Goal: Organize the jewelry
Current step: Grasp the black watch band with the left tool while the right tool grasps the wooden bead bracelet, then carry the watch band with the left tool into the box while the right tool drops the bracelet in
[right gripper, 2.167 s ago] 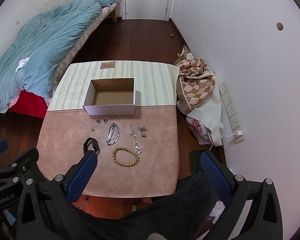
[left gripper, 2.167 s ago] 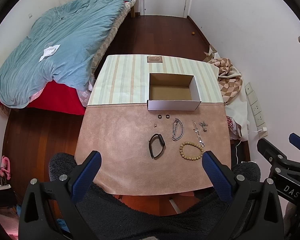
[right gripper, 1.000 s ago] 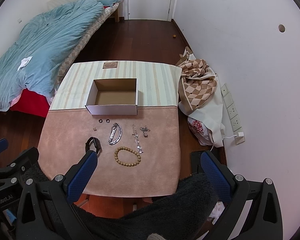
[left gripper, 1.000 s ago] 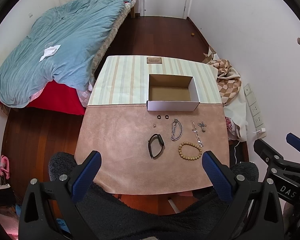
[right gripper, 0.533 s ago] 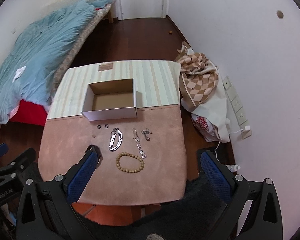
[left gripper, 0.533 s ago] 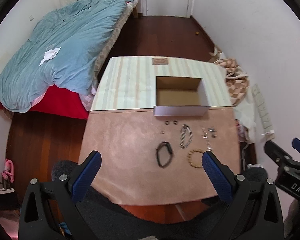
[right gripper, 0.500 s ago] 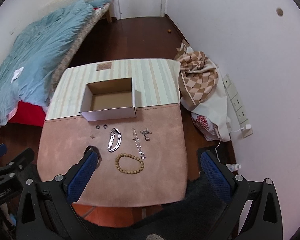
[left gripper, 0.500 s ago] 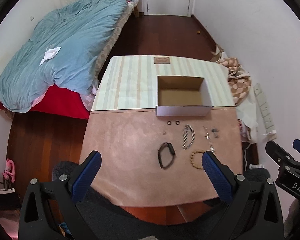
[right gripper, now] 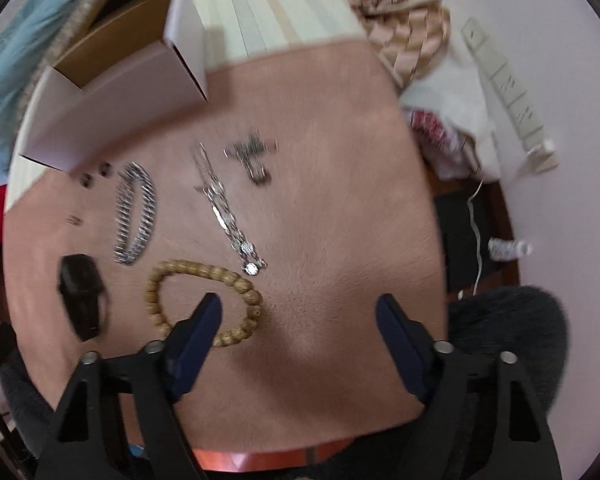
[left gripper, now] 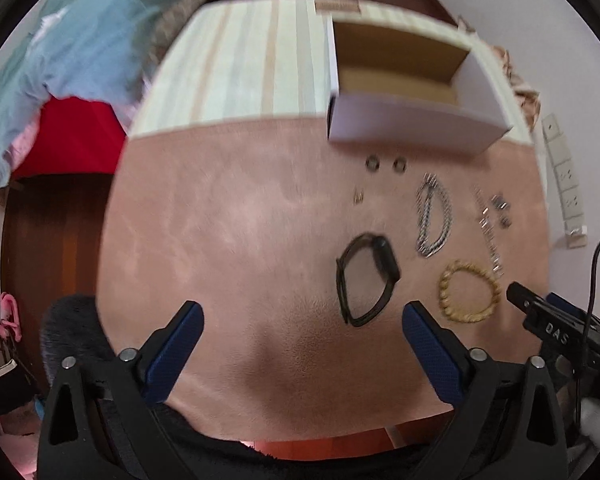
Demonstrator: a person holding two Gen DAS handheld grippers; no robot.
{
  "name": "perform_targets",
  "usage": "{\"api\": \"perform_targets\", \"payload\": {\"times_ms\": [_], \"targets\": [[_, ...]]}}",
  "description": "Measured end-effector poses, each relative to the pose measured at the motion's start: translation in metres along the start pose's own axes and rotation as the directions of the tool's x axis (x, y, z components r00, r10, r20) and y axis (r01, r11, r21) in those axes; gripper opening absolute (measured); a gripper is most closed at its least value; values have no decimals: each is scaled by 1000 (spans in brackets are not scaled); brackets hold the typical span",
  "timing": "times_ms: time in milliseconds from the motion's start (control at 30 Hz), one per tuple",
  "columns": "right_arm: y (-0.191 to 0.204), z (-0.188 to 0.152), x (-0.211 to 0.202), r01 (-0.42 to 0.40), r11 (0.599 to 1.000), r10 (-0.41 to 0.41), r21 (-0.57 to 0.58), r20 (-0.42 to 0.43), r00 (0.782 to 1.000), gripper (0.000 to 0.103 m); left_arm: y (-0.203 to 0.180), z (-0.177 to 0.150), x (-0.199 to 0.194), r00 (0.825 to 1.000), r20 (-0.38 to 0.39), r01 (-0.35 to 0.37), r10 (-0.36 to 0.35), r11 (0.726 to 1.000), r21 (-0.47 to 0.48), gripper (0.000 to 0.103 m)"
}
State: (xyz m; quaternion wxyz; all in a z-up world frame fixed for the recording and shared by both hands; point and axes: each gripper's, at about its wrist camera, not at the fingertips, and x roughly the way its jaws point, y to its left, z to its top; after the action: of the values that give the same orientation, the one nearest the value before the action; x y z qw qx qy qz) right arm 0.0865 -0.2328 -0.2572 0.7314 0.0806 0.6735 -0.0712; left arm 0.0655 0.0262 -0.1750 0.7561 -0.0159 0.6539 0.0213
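Note:
Jewelry lies on a pink suede mat: a black watch band, a wooden bead bracelet, a silver link bracelet, a thin silver chain, a cross pendant and two small rings. An open cardboard box stands behind them. My left gripper hangs above bare mat left of the band, jaws closing, nothing between them. My right gripper hovers just right of the bead bracelet, jaws closing on nothing.
A bed with a blue quilt lies to the left. Checked cloth and wall sockets sit at the right beside the table. A striped cloth covers the table's far half.
Both grippers have dropped sharply toward the table, so the jewelry looms much larger. The right view has rolled and tilted. Both jaw pairs stand narrower than before.

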Motion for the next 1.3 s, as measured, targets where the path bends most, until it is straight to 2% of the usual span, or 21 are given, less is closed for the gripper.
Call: {"api": "perform_targets", "payload": {"times_ms": [67,100,133,200,233,267,300,333,400,467,567,600,700,800,900,1033,1133,1300], "targets": [[2,-1,15,-1,1000,1,-7,-16,1000,68,-1,-2,16,999,-33,7,-7,1000,0,94],[5,-4,20,-2,1000,2,-20,-20,1000,68,-2,-3,21,999,-43,15,-15,1000,-4,92],[10,-5,19,11,998,-10,-54,13,1000,65,-4,-2,25,999,-46,23,-23,1000,-6,87],[18,-9,21,28,993,-23,-114,45,999,62,-6,-2,34,998,-53,43,-44,999,-8,86],[19,-10,19,27,991,-20,-130,56,998,51,-8,-1,37,998,-53,44,-45,999,-6,86],[20,-10,18,27,989,-18,-146,63,998,31,-9,-1,40,997,-51,58,-58,998,-3,86],[20,-10,17,28,988,-19,-153,61,998,17,-10,-1,42,997,-49,64,-64,998,-3,85],[18,-10,16,28,989,-22,-148,45,999,9,-11,-1,44,997,-49,60,-60,998,-2,85],[10,-9,15,18,991,-13,-135,36,999,9,-12,-2,51,996,-63,69,-69,998,-5,82],[3,-7,16,27,990,-23,-139,32,999,9,-14,-3,58,995,-74,71,-71,997,-1,73],[-1,-6,17,18,988,-15,-154,22,1000,10,-16,-5,68,994,-85,70,-69,997,8,71],[0,-5,18,19,987,-17,-159,17,1000,10,-16,-6,71,994,-85,72,-70,997,11,61],[0,-2,19,28,985,-26,-172,14,1000,11,-20,-10,72,997,-48,59,-57,997,43,50],[0,0,19,29,984,-26,-174,17,1000,11,-22,-15,69,999,-17,47,-46,996,71,21],[4,0,19,43,982,-40,-186,21,999,11,-22,-16,65,999,-9,51,-50,996,70,8],[7,0,17,45,981,-42,-191,19,999,11,-27,-18,53,998,-2,55,-55,996,63,6],[10,-2,16,56,976,-51,-211,25,998,11,-15,-17,50,998,3,62,-63,996,57,5],[15,-6,14,73,968,-64,-239,45,997,10,-12,-31,47,998,23,65,-66,996,62,4]]}}
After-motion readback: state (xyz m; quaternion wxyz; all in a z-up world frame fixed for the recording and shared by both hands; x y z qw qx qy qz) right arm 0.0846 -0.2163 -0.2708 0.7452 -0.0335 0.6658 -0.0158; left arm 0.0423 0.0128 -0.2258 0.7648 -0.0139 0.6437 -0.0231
